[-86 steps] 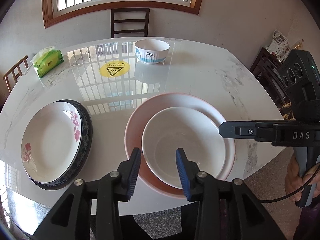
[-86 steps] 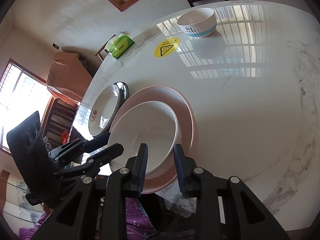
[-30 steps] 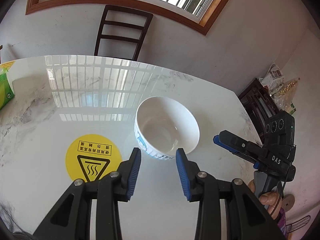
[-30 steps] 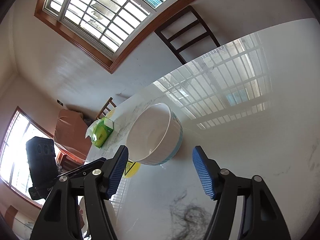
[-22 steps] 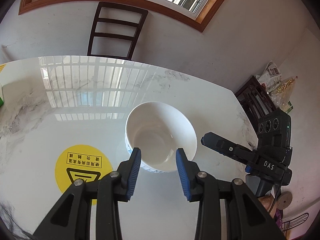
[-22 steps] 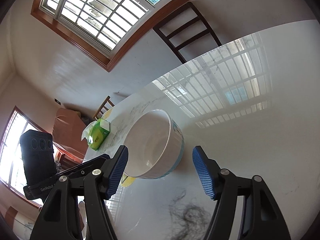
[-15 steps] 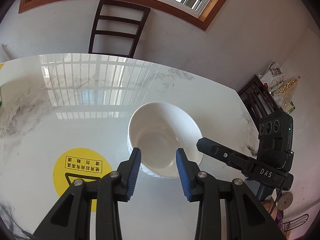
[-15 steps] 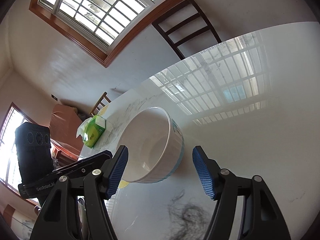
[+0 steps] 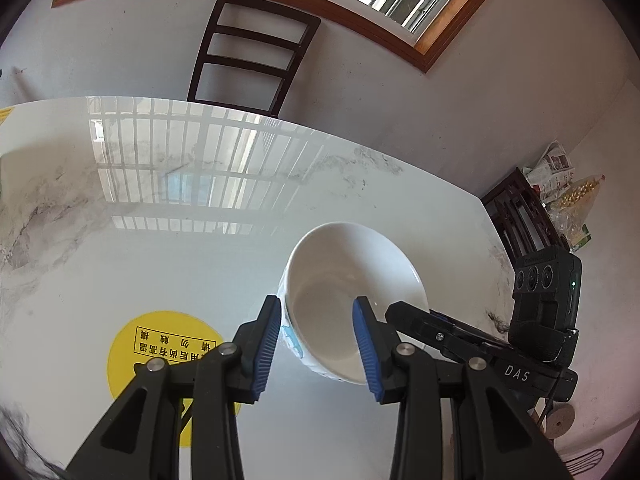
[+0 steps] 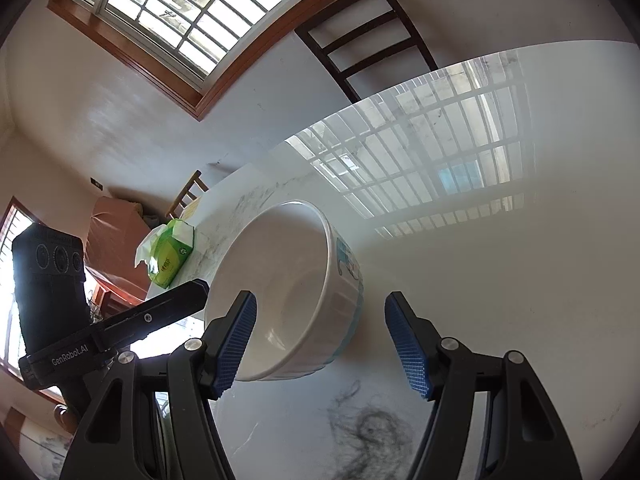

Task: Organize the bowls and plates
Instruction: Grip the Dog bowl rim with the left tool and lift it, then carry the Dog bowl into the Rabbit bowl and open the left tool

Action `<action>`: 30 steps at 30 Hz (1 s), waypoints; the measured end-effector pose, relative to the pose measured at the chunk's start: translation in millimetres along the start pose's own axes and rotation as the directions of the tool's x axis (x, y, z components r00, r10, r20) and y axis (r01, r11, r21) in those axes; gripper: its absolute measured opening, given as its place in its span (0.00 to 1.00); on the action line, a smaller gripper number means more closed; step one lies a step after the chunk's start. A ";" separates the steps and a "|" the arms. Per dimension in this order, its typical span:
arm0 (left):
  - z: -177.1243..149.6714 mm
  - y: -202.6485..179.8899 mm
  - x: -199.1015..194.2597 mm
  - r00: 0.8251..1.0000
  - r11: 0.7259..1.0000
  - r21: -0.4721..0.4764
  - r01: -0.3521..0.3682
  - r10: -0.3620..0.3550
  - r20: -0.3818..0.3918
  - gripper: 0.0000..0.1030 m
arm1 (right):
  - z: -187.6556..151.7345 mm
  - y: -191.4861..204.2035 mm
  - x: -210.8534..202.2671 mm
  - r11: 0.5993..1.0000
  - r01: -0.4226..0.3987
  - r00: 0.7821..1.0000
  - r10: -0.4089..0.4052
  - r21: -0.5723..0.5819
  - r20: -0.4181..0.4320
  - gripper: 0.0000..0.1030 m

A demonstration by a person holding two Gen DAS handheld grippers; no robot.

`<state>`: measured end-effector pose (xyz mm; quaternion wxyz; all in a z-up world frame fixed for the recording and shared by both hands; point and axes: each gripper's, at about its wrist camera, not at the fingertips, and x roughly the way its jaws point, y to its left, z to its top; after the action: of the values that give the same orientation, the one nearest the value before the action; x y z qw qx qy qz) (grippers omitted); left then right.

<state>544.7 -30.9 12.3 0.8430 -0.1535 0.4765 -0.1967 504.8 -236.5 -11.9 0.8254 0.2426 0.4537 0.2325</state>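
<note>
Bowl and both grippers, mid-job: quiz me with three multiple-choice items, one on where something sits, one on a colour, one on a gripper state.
1. Where is the yellow warning sticker relative to the white bowl in the left wrist view?
A. To its left
B. Inside it
C. To its right

2. What colour is the tissue pack on the marble table?
A. Red
B. Green
C. Blue

3. How does the right gripper stand?
A. Shut on the bowl
B. Open, with the bowl's wall between its fingers
C. Shut beside the bowl

Answers: 1 A, the sticker lies flat on the table left of the bowl. 2 B, its wrapper is bright green. 3 B, a clear gap shows between the right-hand pad and the bowl.
</note>
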 end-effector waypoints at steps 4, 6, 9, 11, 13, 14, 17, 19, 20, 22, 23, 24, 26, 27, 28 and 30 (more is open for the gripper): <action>-3.1 4.9 16.3 0.999 1.000 -0.024 -0.019 0.018 -0.050 0.37 | 0.9 -1.9 3.9 1.000 0.004 1.000 -0.004 -0.002 -0.012 0.58; -4.1 9.2 22.4 0.999 0.998 -0.057 0.001 -0.003 -0.045 0.37 | 1.2 -2.4 5.4 1.000 0.014 1.000 -0.014 -0.006 -0.015 0.48; -7.3 13.7 33.5 0.998 0.997 -0.080 -0.016 0.011 -0.063 0.30 | 1.4 -5.6 9.4 1.000 -0.003 1.000 0.003 0.001 -0.029 0.40; -12.6 13.0 33.7 0.998 0.996 -0.081 -0.046 0.042 -0.046 0.23 | 2.1 -4.6 10.1 1.000 -0.010 0.999 0.010 -0.011 -0.034 0.37; -16.4 9.1 30.5 0.993 0.993 -0.049 -0.112 0.110 -0.031 0.17 | 1.0 0.4 7.2 0.999 -0.001 1.000 -0.001 -0.041 -0.026 0.35; -18.2 7.4 27.9 0.991 0.991 -0.037 -0.129 0.128 -0.024 0.15 | 0.9 2.7 5.6 0.999 0.002 1.000 -0.004 -0.054 -0.024 0.33; -25.1 1.9 13.2 0.990 0.990 -0.031 -0.141 0.140 -0.009 0.14 | -0.7 1.0 0.1 0.999 -0.019 0.999 0.018 -0.035 -0.034 0.27; -29.2 -5.7 -1.1 0.988 0.987 -0.029 -0.155 0.155 0.008 0.14 | -2.7 0.8 -4.8 0.999 -0.049 0.998 0.048 -0.015 -0.046 0.26; -31.6 -8.7 -9.4 0.987 0.987 -0.030 -0.160 0.161 0.017 0.14 | -4.9 1.8 -8.4 0.998 -0.061 0.997 0.061 -0.005 -0.047 0.26; -38.6 -17.6 -25.5 0.984 0.984 -0.030 -0.174 0.175 0.032 0.14 | -11.1 9.0 -16.8 0.998 -0.068 0.997 0.067 -0.007 -0.044 0.25; -43.4 -22.2 -34.4 0.982 0.983 -0.027 -0.181 0.182 0.041 0.14 | -14.4 12.9 -22.3 0.997 -0.072 0.997 0.071 -0.010 -0.041 0.24; -47.8 -27.0 -42.5 0.981 0.982 -0.021 -0.188 0.189 0.048 0.14 | -18.0 16.1 -28.2 0.997 -0.082 0.996 0.081 -0.004 -0.039 0.24; -58.9 -34.8 -60.4 0.981 0.982 -0.019 -0.189 0.190 0.049 0.15 | -25.4 22.6 -40.4 0.995 -0.104 0.994 0.105 0.007 -0.043 0.24; -64.8 -39.1 -69.2 0.981 0.982 -0.019 -0.186 0.187 0.048 0.15 | -29.7 26.5 -47.1 0.993 -0.115 0.992 0.115 0.010 -0.046 0.24; -71.6 -43.2 -78.7 0.982 0.983 -0.022 -0.181 0.182 0.047 0.15 | -34.6 30.6 -54.6 0.992 -0.123 0.991 0.123 0.012 -0.047 0.24; -85.0 -51.0 -98.9 0.984 0.986 -0.025 -0.167 0.168 0.055 0.15 | -45.8 40.8 -70.9 0.991 -0.133 0.990 0.133 0.009 -0.051 0.24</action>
<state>415.5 -34.3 66.1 0.8683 -0.1270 0.4653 -0.1160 424.6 -239.1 36.6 0.7955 0.2684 0.4581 0.2920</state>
